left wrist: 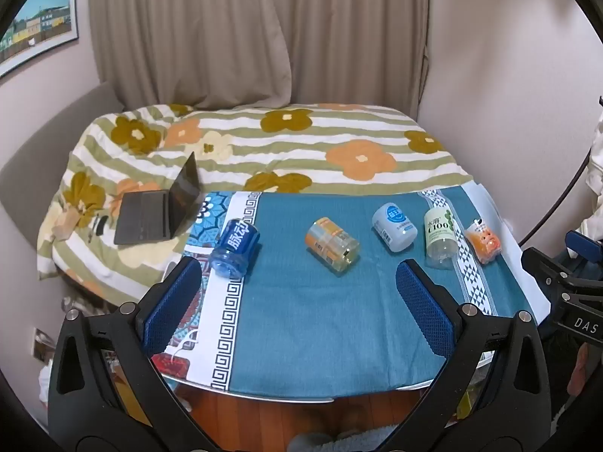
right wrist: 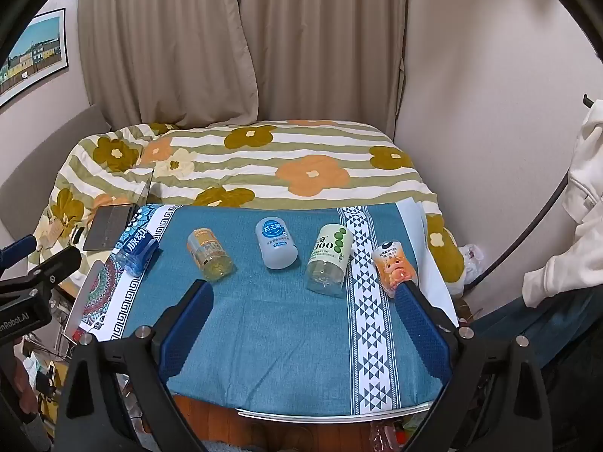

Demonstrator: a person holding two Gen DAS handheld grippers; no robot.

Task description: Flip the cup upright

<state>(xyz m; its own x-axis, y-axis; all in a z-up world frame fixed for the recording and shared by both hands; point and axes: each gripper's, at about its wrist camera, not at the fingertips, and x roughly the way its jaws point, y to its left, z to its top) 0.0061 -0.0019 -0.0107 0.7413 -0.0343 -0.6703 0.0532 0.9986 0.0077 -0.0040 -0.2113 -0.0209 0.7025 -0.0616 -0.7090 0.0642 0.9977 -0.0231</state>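
Several cut-bottle cups lie on their sides in a row on the blue tablecloth (left wrist: 301, 312): a blue cup (left wrist: 235, 246) (right wrist: 136, 252), an orange-labelled clear cup (left wrist: 331, 244) (right wrist: 209, 254), a white cup (left wrist: 394, 227) (right wrist: 276, 243), a green-labelled clear cup (left wrist: 440, 239) (right wrist: 329, 260) and a small orange cup (left wrist: 483, 243) (right wrist: 395, 266). My left gripper (left wrist: 299, 275) is open and empty, held in front of the row. My right gripper (right wrist: 303, 293) is open and empty, its right finger (right wrist: 422, 320) just in front of the small orange cup.
Behind the table lies a bed with a flowered quilt (left wrist: 264, 143) and an open laptop (left wrist: 158, 211). Curtains (left wrist: 264, 30) hang behind it. The table's front edge (left wrist: 286, 395) is close to me, with wooden floor below.
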